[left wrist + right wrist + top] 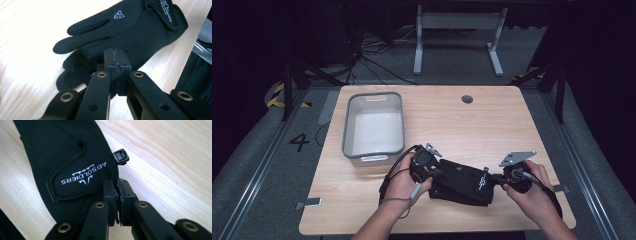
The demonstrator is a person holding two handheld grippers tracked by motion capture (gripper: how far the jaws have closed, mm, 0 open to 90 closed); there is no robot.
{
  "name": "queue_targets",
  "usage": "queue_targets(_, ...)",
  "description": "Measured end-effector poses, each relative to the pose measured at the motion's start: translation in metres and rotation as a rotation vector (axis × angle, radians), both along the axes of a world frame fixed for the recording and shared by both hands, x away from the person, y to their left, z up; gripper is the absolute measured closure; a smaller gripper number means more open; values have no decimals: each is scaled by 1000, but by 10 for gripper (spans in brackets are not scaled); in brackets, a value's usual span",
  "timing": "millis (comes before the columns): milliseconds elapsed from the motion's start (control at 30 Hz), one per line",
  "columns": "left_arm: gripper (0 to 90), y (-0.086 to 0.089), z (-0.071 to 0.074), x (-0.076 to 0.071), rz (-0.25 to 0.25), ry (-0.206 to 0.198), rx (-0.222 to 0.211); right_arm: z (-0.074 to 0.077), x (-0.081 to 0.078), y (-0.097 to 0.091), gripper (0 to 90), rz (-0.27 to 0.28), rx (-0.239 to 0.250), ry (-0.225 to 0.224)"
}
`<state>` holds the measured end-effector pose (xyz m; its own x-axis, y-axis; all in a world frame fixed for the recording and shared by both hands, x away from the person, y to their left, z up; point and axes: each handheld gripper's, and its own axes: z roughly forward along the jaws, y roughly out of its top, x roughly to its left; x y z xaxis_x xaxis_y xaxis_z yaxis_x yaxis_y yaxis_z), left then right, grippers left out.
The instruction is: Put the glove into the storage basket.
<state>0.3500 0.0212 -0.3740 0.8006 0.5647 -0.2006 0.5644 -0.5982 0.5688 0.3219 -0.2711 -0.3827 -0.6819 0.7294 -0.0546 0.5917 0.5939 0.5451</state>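
A black glove [462, 182] with white lettering on its cuff strap lies stretched between my two grippers near the table's front edge. My left gripper [438, 173] is shut at the glove's finger end; in the left gripper view its jaws [116, 57] meet over the fingers of the glove [130, 30]. A second black glove [72, 73] lies partly under the first. My right gripper [495, 178] pinches the cuff; in the right gripper view the jaws [117, 187] close on the edge of the glove [62, 152] beside a small black clip [120, 157].
A grey plastic bin [348, 125] stands on the left half of the wooden table [472, 125]. A round cable hole [467, 99] sits near the far edge. Beyond the table stand a white desk frame [457, 30] and loose cables on the floor.
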Motion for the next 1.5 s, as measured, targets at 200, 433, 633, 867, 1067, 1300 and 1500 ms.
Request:
queue_targets(200,899,14,2,-10,32,-3,0,2,8,12,870,42,-1,-13)
queue_targets(433,899,22,1,-17,48,4,12,0,17,23,870,79,0,-11)
queue_targets(633,899,24,0,-19,50,15,16,-3,22,26,870,87,1,-7)
queue_targets(867,899,21,-1,-21,35,23,23,-5,24,26,870,82,0,3)
queue_targets(1067,899,16,-2,-19,17,28,30,-6,23,21,870,65,3,3)
queue_targets(1300,898,14,-10,-15,18,67,42,-14,27,22,869,67,-6,22)
queue_targets(1500,898,13,-15,-13,4,88,56,-13,28,20,867,67,0,39)
